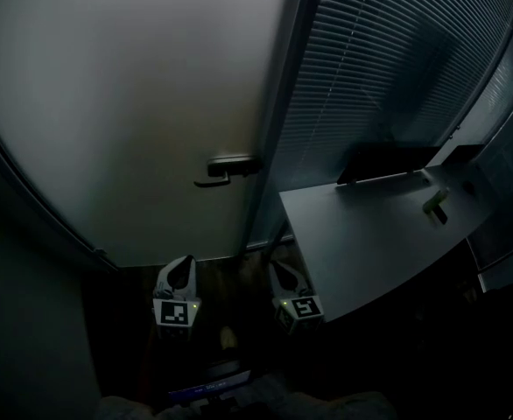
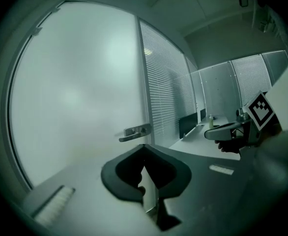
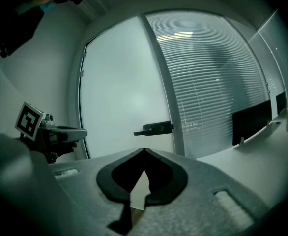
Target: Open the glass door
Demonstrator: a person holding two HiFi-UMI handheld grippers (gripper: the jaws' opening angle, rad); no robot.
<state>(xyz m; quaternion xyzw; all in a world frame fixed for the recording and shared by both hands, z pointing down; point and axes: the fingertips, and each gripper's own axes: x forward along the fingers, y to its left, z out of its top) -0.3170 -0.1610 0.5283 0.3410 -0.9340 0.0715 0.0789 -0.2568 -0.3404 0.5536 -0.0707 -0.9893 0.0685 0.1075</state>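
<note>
Head view: I hold my left claw [image 1: 183, 268] and right claw [image 1: 280, 271] low, side by side, aimed at the door [image 1: 125, 103]. Its handle [image 1: 228, 168] is farther ahead, and a bench [image 1: 361, 234] is on the right. Left gripper view: jaws closed, empty, well short of the handle. Right gripper view: jaws closed, empty, handle far beyond.

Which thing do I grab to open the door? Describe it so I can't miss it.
Find the big frosted glass door on the left of the head view. At its right edge, next to the slatted blinds, sits the door handle: the only dark lever on the pale pane, pointing left.
</note>
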